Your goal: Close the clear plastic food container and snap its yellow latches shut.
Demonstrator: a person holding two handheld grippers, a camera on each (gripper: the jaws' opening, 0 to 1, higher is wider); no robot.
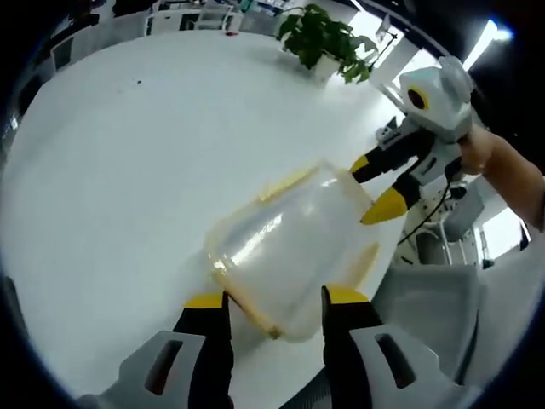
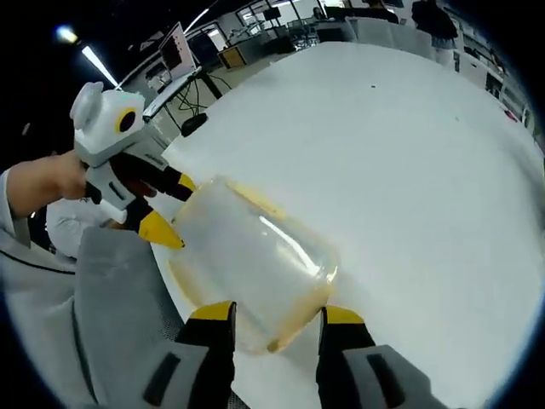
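Clear rounded plastic food container with yellow latches (image 1: 289,247) sits at the near edge of the round white bench (image 1: 128,170), close to the person's side, lid apparently on; latch state hard to read, one yellow latch (image 1: 288,182) on the far side looks flared out. Left tool (image 1: 272,302) has yellow-tipped jaws spread, straddling the container's near end, not clearly pressing it. Right tool (image 2: 271,313) likewise spread on either side of the opposite end. In the left gripper view the right tool comes in from the right with tips at the container's wall. Risks, as judgement: the container is light and slick, so uneven pressing could skid it off the bench edge; a lid not seated flush would keep latches from catching; squeezing the thin walls could pop the lid. Potted green plant (image 1: 324,38) at the far edge, well apart.
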